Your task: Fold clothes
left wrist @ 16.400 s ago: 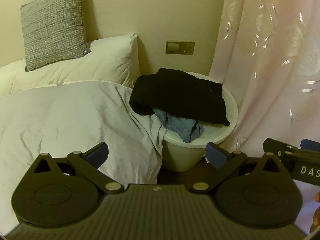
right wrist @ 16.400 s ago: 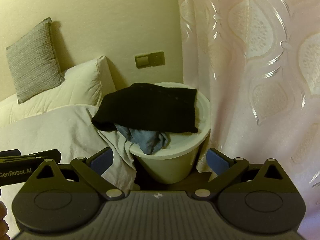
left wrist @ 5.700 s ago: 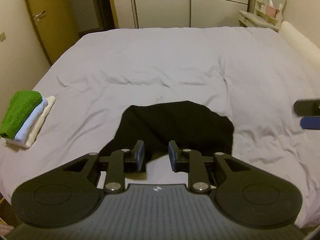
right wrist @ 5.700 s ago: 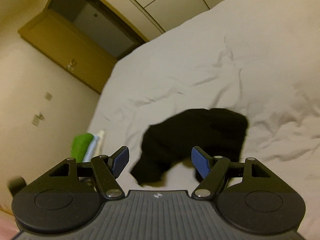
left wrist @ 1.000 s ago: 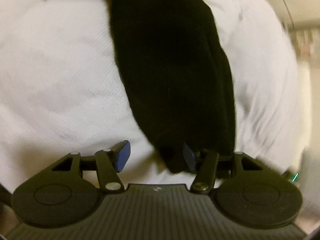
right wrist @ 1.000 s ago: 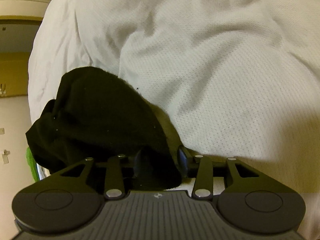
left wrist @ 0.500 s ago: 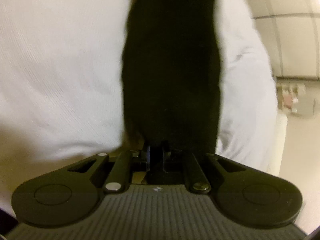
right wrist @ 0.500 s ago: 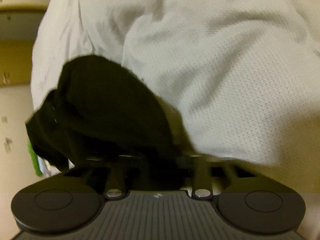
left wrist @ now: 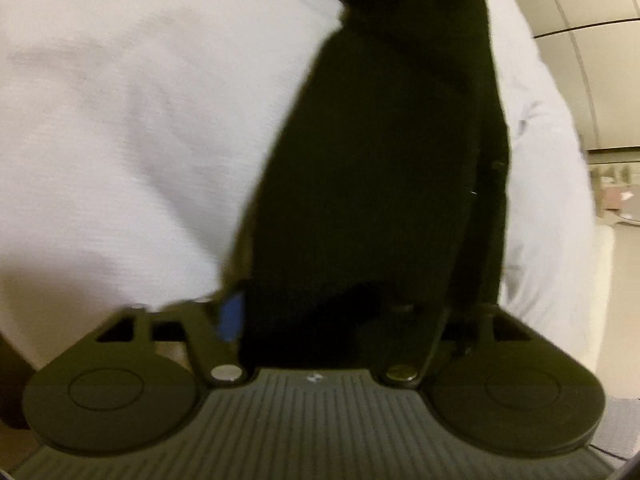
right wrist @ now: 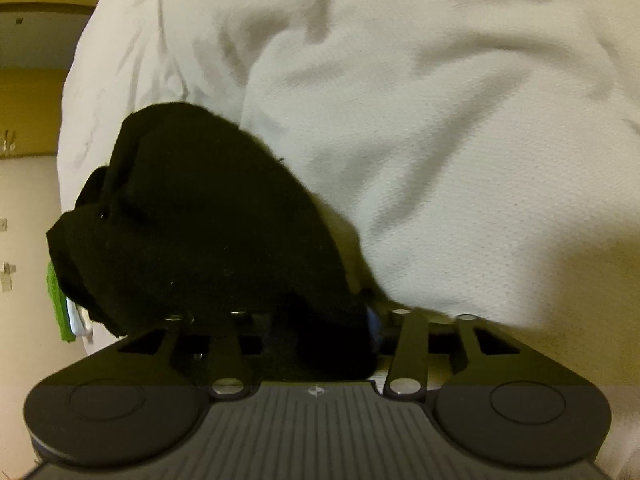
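Black garment [right wrist: 208, 240] hangs bunched over the white bed [right wrist: 440, 140], lower left of frame, each end pinched: left gripper [left wrist: 320, 320] and right gripper [right wrist: 320, 332] both clamp its cloth, likely to stretch it flat for folding

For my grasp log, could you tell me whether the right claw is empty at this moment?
No, the right claw has the black garment bunched between its fingers, above the white bedding.
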`<state>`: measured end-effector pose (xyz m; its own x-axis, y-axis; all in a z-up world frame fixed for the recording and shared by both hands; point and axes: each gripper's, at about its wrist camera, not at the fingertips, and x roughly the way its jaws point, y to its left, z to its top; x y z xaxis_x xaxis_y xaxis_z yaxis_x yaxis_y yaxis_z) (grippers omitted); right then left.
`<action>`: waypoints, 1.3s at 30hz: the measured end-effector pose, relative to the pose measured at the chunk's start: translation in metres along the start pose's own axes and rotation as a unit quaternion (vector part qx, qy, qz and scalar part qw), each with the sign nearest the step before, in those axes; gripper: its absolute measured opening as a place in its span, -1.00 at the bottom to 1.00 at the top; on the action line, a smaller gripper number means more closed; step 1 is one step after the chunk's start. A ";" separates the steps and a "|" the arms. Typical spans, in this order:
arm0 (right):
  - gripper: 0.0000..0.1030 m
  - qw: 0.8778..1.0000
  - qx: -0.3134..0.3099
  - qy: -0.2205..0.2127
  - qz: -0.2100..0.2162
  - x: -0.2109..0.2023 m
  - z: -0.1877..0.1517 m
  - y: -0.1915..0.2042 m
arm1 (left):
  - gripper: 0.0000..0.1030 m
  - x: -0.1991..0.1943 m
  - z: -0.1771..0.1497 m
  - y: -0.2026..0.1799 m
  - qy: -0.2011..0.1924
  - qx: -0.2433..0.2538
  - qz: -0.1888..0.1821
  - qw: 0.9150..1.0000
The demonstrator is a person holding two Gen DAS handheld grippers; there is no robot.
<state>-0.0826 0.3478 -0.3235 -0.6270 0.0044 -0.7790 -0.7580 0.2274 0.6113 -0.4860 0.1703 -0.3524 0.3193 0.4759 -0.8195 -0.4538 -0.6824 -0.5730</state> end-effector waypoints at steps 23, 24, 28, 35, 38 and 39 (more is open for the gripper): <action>-0.72 0.935 -0.175 -0.108 0.289 -0.171 -0.045 0.216 | -0.86 -0.345 0.086 -0.201 -0.302 0.286 -0.123 0.901; -0.72 0.924 -0.193 -0.125 0.307 -0.185 -0.050 0.234 | -0.86 -0.369 0.086 -0.211 -0.320 0.303 -0.133 0.887; -0.72 0.872 -0.257 -0.189 0.371 -0.240 -0.072 0.301 | -0.85 -0.457 0.098 -0.247 -0.379 0.365 -0.173 0.833; -0.72 0.791 -0.332 -0.303 0.416 -0.309 -0.131 0.416 | -0.85 -0.556 0.184 -0.283 -0.386 0.433 -0.225 0.783; -0.72 0.784 -0.330 -0.340 0.402 -0.309 -0.139 0.468 | -0.85 -0.558 0.244 -0.295 -0.362 0.439 -0.227 0.791; -0.72 0.787 -0.325 -0.350 0.391 -0.307 -0.137 0.484 | -0.85 -0.550 0.263 -0.298 -0.357 0.443 -0.220 0.792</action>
<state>-0.2812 0.3235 0.2304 -0.8670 0.4830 0.1226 -0.2649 -0.6552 0.7074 -0.7454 0.2581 0.2684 0.1996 0.9683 -0.1501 -0.9363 0.1433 -0.3207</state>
